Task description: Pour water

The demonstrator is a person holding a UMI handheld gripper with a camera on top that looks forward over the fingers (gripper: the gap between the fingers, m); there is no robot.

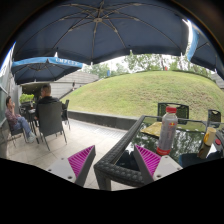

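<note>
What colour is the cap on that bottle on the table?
Red, on the clear bottle, seen in the gripper view.

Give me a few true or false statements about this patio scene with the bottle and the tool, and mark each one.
1. The tool is open, with nothing held between its fingers. True.
2. The bottle stands upright on the glass-topped table, beyond the fingers. True.
3. The bottle has a blue cap. False: its cap is red.
4. A large dark umbrella spreads overhead. True.
5. The chairs over by the smaller umbrella are all vacant. False: people are sitting there.
6. The tool is pressing on the bottle. False: the bottle is apart from it, farther along the table.
</note>
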